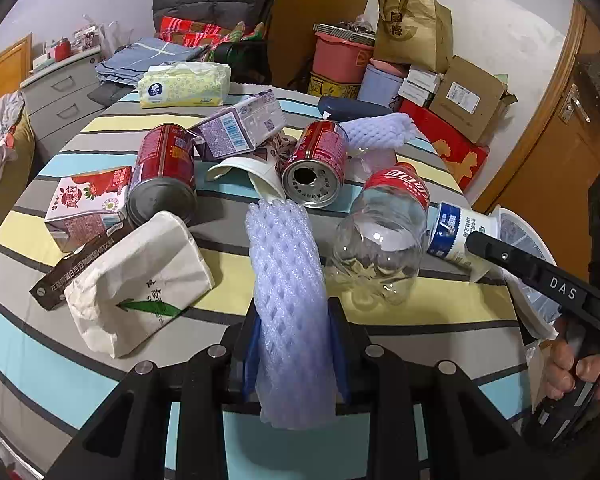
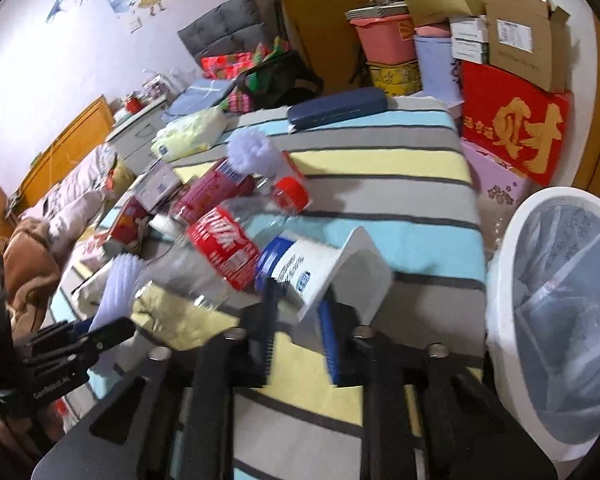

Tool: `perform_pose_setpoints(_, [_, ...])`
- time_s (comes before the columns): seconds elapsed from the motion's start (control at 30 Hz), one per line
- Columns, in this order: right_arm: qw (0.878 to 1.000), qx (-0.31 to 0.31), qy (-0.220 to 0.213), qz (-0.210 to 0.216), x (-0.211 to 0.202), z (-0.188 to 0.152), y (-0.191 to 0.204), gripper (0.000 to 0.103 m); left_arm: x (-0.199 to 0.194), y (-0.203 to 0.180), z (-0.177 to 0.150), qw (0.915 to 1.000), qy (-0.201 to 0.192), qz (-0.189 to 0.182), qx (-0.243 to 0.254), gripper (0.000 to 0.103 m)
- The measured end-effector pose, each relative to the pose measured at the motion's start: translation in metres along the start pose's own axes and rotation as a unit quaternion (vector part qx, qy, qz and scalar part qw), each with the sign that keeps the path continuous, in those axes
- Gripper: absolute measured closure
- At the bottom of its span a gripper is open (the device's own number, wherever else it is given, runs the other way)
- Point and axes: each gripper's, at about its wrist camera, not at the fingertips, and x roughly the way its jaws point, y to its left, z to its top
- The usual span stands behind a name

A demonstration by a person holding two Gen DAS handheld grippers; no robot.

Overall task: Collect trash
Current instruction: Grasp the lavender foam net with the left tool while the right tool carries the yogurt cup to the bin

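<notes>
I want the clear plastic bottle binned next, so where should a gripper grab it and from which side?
Probably best by the labelled waist. The clear plastic bottle lies on its side, base toward the left wrist camera and red cap pointing away. Come down from above with the jaws across the red label, where the body looks narrower than the base. The yogurt cup crowds its right side.

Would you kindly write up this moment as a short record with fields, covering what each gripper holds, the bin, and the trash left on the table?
left gripper: shut on foam net sleeve
right gripper: shut on white paper cup, blue label
bin: white, plastic liner, beside the table on the right gripper's side
table: striped cloth
trash left: clear bottle, two red cans, two cartons, paper bag
also there: tissue pack, dark case
</notes>
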Motion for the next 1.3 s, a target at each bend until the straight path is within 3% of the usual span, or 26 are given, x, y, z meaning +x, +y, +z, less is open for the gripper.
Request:
perform_pose_setpoints(0.33, [0.997,0.03,-0.07,-0.012,-0.038,-0.012,-0.001,0.09,-0.029,-0.01,0.002,0.9991,-0.03,-0.021,0.021,0.072])
perform_pose_setpoints(0.67, [0.992,0.053,-0.114,-0.025,-0.069,-0.015,-0.012,0.09,-0.055,-0.05,0.007,0.9946,-0.059,-0.06,0.061,0.072])
perform_pose_setpoints(0.93, [0.983,0.067,-0.153,-0.074,-0.099,-0.017,-0.039,0.09,-0.057,-0.105,0.014,0.9882,-0.068,-0.088,0.105,0.072])
perform_pose_setpoints(1.3, [0.973,0.098,-0.151,-0.144,-0.117,-0.025,-0.087,0.09,-0.029,-0.207,0.022,0.9702,-0.047,-0.155,0.18,0.072])
